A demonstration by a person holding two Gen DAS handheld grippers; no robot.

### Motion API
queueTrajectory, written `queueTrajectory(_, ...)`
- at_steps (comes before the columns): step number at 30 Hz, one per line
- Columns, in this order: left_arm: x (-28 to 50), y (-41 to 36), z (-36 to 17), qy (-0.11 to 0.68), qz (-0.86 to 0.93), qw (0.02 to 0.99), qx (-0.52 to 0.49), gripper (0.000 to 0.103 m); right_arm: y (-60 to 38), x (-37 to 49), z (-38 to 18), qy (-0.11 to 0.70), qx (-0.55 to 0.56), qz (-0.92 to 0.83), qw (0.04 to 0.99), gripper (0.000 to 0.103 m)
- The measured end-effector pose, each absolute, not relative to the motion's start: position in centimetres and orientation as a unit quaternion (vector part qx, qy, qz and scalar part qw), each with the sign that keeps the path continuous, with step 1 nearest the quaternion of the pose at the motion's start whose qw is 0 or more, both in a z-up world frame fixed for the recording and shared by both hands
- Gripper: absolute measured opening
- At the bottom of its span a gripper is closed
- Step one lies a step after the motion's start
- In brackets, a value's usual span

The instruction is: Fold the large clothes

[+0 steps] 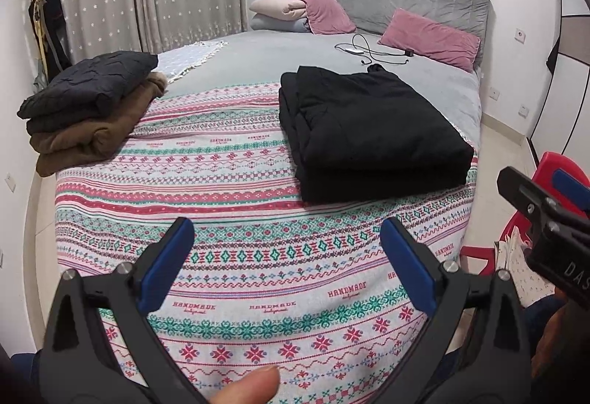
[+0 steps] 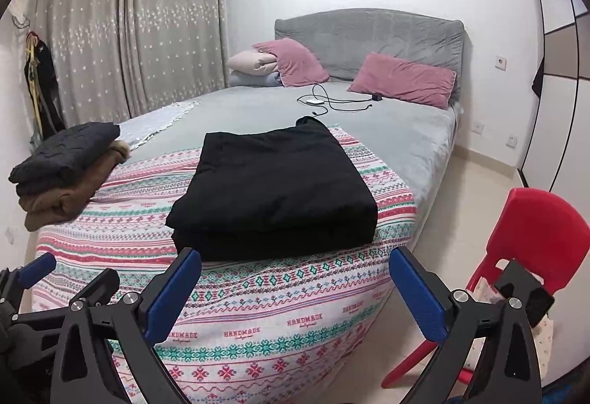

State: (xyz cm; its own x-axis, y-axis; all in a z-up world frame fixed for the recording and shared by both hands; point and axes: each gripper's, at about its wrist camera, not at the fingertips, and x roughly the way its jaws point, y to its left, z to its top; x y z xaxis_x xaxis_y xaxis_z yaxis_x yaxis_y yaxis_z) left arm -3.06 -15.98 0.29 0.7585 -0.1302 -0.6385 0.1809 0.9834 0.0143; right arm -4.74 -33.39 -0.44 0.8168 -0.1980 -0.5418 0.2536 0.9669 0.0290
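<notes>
"HANDMADE" lettering on patterned blanket [image 1: 258,249], folded black garment [image 2: 273,190] (both tools empty)

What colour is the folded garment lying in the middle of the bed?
Black. The folded garment shows best in the right wrist view.

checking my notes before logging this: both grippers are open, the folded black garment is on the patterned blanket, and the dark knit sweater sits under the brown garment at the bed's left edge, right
Not quite: the stacking is reversed. In the left wrist view the dark knit sweater lies on top of the brown garment. The rest holds: the folded black garment is on the patterned blanket, and the left hand-held gripper and right hand-held gripper are open.
</notes>
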Motion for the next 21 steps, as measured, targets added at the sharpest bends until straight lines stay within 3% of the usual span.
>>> queueTrajectory(21, -2.76, -15.52, -0.10, 0.350, -0.084, 0.933, 0.029, 0.101, -33.40, -4.37, -0.86, 0.281, 0.045, -0.122, 0.951, 0.103)
